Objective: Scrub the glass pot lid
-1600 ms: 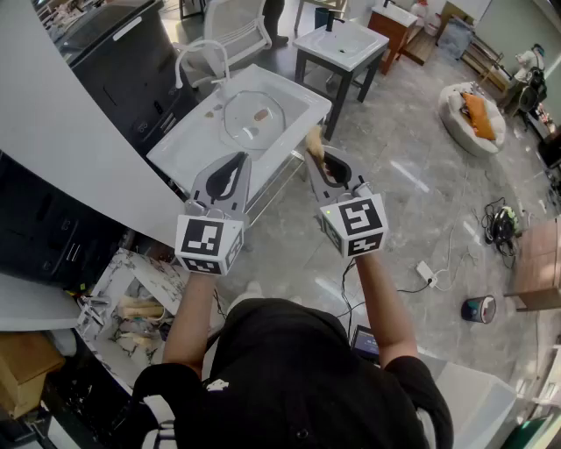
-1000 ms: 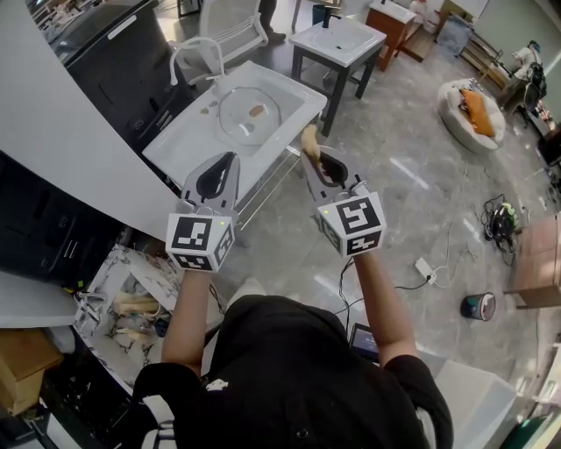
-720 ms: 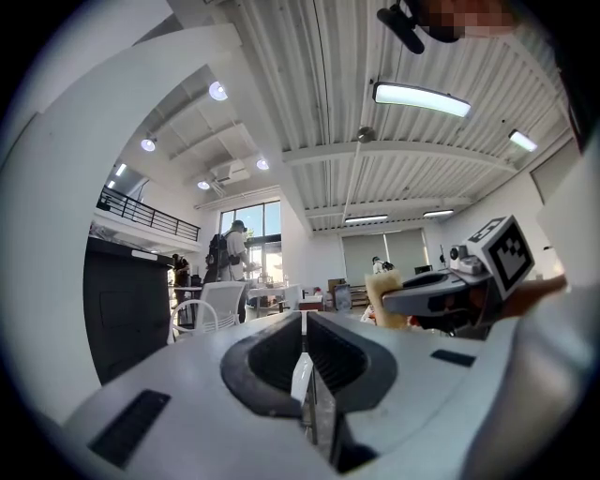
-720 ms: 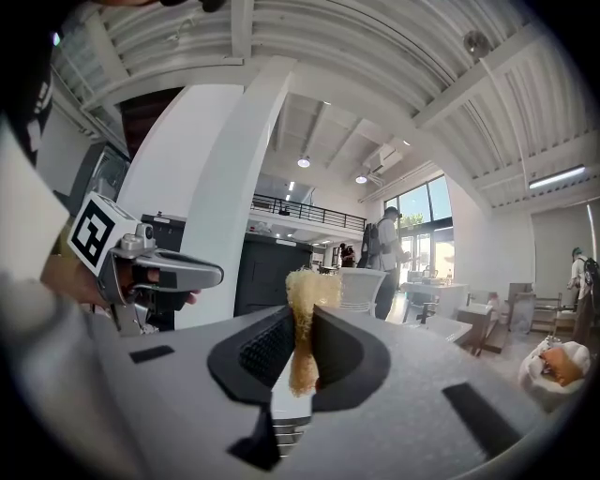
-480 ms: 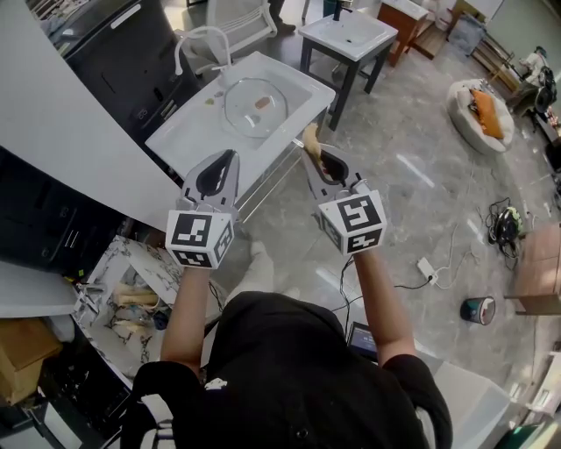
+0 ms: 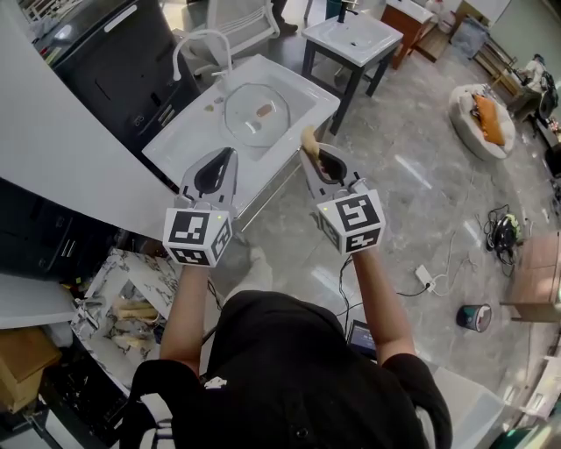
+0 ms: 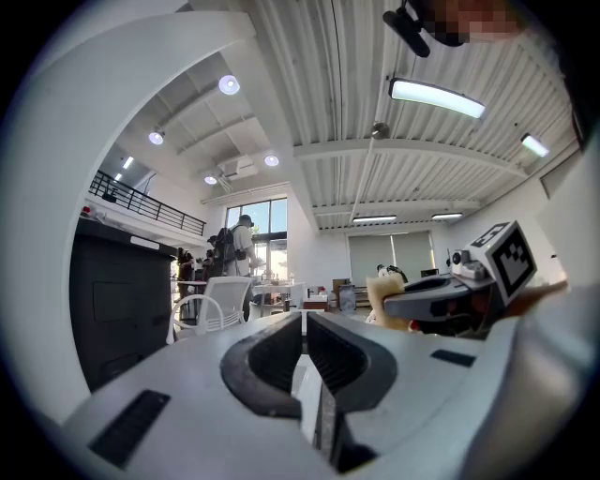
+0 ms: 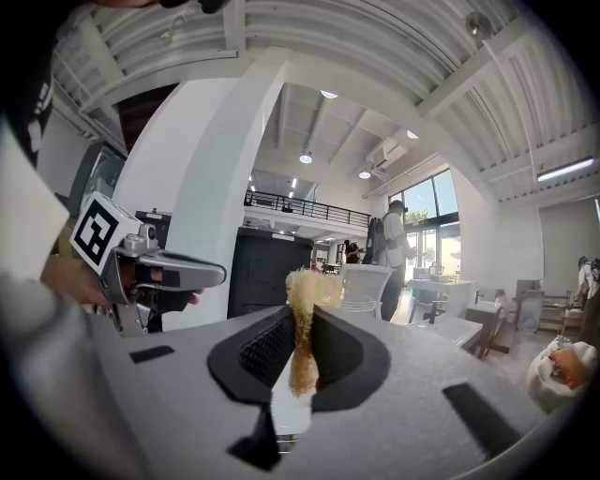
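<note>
The glass pot lid [image 6: 252, 112] lies in the basin of the white sink [image 6: 298, 90], a brownish knob at its middle. Both grippers hover in the air in front of the sink's near edge, apart from the lid. My left gripper [image 6: 231, 154] is shut with nothing between its jaws; its closed tips [image 7: 305, 319] point level into the room. My right gripper [image 6: 307, 151] is shut on a tan sponge [image 8: 302, 314], whose frayed top sticks out above the jaws. The sponge [image 6: 308, 136] shows at the gripper tip in the head view.
A curved white faucet [image 6: 198, 42] stands at the sink's far left, beside a black cabinet [image 6: 114, 61]. A second small sink stand [image 6: 355, 39] and a white chair [image 6: 241, 17] lie beyond. Cluttered shelving [image 6: 131, 307] sits at lower left; cables [image 6: 500, 230] lie on the floor at right.
The head view has shifted a little, so the sink sits slightly higher and to the right. Both grippers keep their places before the sink, with the sponge still in the right one.
</note>
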`<act>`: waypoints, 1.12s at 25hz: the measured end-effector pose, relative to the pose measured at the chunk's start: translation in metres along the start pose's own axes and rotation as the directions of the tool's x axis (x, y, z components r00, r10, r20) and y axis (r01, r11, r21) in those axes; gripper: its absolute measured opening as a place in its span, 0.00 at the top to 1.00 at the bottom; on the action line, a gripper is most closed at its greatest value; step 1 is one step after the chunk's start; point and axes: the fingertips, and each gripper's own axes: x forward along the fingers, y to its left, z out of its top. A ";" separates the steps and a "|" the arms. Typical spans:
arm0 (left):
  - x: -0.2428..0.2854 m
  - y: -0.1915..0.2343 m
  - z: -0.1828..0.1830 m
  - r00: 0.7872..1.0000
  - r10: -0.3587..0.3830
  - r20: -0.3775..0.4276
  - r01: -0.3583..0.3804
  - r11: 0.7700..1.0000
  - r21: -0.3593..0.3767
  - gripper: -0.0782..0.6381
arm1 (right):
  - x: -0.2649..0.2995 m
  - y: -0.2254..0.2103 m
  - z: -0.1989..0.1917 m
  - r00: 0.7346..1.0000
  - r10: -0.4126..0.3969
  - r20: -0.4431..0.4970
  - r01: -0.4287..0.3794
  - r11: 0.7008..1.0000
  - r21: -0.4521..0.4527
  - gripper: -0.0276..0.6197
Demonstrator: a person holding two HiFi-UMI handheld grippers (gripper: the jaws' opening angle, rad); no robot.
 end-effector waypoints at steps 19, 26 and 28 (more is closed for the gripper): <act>0.112 0.094 -0.001 1.000 -0.005 -0.027 0.004 1.000 -0.021 0.87 | 0.138 -0.053 0.004 0.999 0.027 -0.039 -0.027 1.000 0.006 0.91; 0.137 0.128 -0.007 0.999 -0.023 -0.031 0.022 0.999 -0.036 0.87 | 0.182 -0.058 0.001 0.998 0.021 -0.064 -0.020 1.000 0.008 0.91; 0.142 0.138 -0.011 0.999 -0.027 -0.036 0.025 0.999 -0.035 0.87 | 0.195 -0.059 -0.001 0.997 0.016 -0.070 -0.016 1.000 0.011 0.91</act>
